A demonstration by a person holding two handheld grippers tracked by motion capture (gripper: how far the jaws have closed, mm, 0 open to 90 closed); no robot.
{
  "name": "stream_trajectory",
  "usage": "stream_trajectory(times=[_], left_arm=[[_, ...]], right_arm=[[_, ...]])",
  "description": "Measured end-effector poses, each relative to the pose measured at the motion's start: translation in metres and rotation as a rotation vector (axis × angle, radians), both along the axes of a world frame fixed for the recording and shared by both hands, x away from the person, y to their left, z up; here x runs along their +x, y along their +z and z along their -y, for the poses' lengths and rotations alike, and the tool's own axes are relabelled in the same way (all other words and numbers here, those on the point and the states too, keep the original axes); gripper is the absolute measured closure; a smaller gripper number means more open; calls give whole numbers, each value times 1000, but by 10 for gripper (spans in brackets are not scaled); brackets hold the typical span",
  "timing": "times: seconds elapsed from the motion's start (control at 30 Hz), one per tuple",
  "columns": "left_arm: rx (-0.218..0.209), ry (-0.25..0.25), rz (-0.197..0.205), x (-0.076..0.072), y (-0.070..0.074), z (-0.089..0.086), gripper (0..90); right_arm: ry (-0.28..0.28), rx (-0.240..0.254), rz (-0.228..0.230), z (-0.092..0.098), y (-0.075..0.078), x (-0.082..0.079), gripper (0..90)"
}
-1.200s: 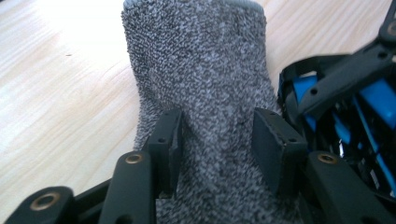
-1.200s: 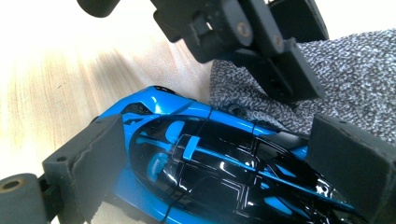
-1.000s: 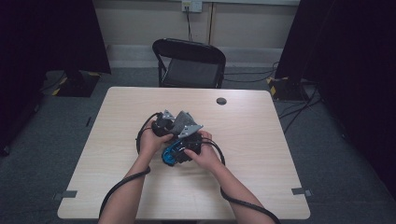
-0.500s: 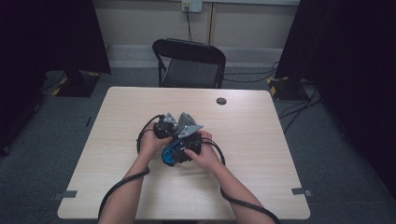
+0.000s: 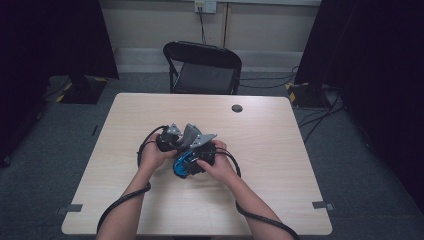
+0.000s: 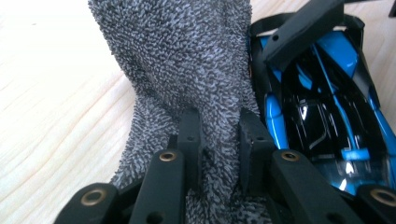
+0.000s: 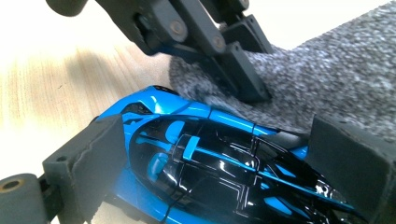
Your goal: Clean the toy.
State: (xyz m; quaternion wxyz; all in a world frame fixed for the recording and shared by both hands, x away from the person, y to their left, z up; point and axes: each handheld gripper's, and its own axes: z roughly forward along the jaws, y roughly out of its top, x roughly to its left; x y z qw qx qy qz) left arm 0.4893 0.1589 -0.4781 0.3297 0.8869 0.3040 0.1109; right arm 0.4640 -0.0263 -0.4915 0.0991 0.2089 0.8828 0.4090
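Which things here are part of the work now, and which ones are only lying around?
Part of the work:
- blue toy car, between the jaws of the right hand-held gripper
- grey cloth, pinched by the left hand-held gripper, whose jaws have just closed on it

Only lying around:
- small dark round object near the table's far edge
- black chair behind the table

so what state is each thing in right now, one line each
left tool: shut on the cloth, jaws just closed
right tool: jaws on both sides of the car, holding it
cloth: grey, bunched, pinched, lying beside the car
car: blue and black, on the table
chair: unfolded, behind the table
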Motion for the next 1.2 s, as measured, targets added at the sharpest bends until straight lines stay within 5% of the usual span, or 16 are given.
stream_trajectory(times=[0.33, 0.57, 0.87, 1.2], left_arm=[[-11, 18, 17, -16, 3, -17, 738], [18, 14, 0, -29, 4, -31, 738], [-39, 56, 1, -61, 1, -51, 736], [-46, 70, -20, -92, 10, -73, 731]], right_arm=[[2, -9, -6, -2, 1, -1, 45], [2, -12, -6, -2, 1, 0, 45], [0, -9, -3, -1, 1, 0, 45], [5, -11, -5, -1, 1, 0, 44]])
